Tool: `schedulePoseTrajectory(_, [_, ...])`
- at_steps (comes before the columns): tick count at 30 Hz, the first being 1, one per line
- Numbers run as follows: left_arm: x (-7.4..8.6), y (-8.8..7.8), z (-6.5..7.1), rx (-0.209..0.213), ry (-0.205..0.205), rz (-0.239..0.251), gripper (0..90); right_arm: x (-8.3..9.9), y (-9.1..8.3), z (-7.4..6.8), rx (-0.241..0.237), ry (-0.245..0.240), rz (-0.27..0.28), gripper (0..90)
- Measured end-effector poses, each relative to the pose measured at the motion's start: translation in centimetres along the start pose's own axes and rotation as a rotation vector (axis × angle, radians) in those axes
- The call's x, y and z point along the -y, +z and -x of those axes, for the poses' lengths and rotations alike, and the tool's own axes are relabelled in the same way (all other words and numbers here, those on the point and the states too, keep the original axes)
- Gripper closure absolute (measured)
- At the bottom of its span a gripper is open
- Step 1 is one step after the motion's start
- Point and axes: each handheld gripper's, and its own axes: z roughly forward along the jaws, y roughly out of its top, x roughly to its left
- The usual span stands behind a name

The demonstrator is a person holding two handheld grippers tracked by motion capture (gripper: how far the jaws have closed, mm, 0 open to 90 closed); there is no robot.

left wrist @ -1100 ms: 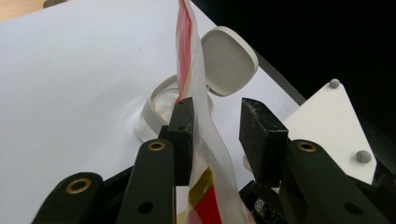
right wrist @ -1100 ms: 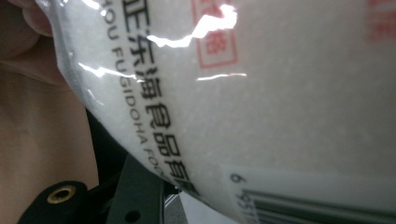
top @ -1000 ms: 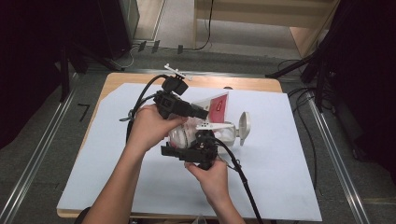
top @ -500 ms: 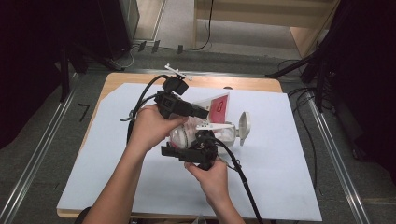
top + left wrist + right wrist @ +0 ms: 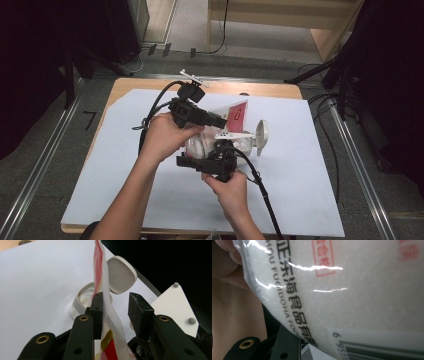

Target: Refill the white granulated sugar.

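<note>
holding a bag over the white jar, both claws.

bag cut off, right tongs' pads hidden

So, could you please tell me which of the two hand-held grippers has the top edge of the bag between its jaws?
The left hand-held gripper: the bag's red-and-white top strip runs up between its jaws, while the right hand-held gripper is down at the bag's full lower part.
</note>
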Motion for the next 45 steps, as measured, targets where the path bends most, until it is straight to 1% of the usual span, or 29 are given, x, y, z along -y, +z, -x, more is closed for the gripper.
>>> schedulePoseTrajectory(1, [0.00, 0.02, 0.02, -0.003, 0.003, 0.000, 67.0, 0.03, -0.02, 0.02, 0.000, -0.003, 0.002, 63.2])
schedulePoseTrajectory(3, [0.04, 0.09, 0.09, 0.003, 0.002, 0.002, 67.1, 0.10, -0.06, 0.01, 0.000, -0.004, 0.002, 63.2])
schedulePoseTrajectory(6, [0.02, 0.09, 0.21, 0.000, 0.006, -0.006, 66.8, 0.23, -0.14, -0.07, 0.001, 0.000, 0.008, 63.1])
schedulePoseTrajectory(8, [0.01, 0.18, 0.36, 0.001, 0.003, 0.003, 66.6, 0.25, -0.21, -0.07, -0.004, 0.000, 0.007, 63.2])
schedulePoseTrajectory(10, [-0.03, 0.11, 0.39, -0.002, 0.010, -0.007, 66.2, 0.28, -0.25, -0.13, -0.003, 0.002, 0.010, 63.2])
schedulePoseTrajectory(14, [-0.02, 0.12, 0.38, 0.005, 0.015, -0.009, 65.6, 0.31, -0.36, -0.18, -0.008, 0.000, 0.009, 63.2])
schedulePoseTrajectory(22, [0.05, 0.05, 0.42, 0.006, 0.004, -0.005, 65.3, 0.37, -0.29, -0.25, -0.006, -0.008, 0.012, 63.2])
schedulePoseTrajectory(27, [0.03, 0.02, 0.41, 0.008, 0.009, -0.009, 65.3, 0.38, -0.30, -0.30, -0.007, -0.004, 0.013, 63.2])
schedulePoseTrajectory(30, [0.05, 0.05, 0.41, 0.008, 0.004, -0.003, 65.2, 0.37, -0.31, -0.31, -0.006, -0.001, 0.013, 63.3])
schedulePoseTrajectory(32, [0.05, -0.01, 0.30, 0.010, 0.012, -0.008, 65.1, 0.37, -0.31, -0.29, -0.010, 0.000, 0.013, 63.3])
schedulePoseTrajectory(35, [0.03, -0.08, 0.30, 0.007, 0.014, -0.014, 65.0, 0.37, -0.31, -0.27, -0.013, 0.000, 0.014, 63.4])
schedulePoseTrajectory(39, [0.04, -0.06, 0.28, 0.012, 0.014, -0.005, 64.9, 0.37, -0.31, -0.30, -0.011, -0.004, 0.016, 63.4])
schedulePoseTrajectory(42, [0.01, -0.05, 0.32, 0.009, 0.009, -0.009, 65.0, 0.36, -0.35, -0.32, -0.010, -0.003, 0.016, 63.4])
schedulePoseTrajectory(45, [0.03, 0.03, 0.36, 0.007, 0.003, -0.003, 65.3, 0.37, -0.34, -0.27, -0.010, -0.006, 0.016, 63.3])
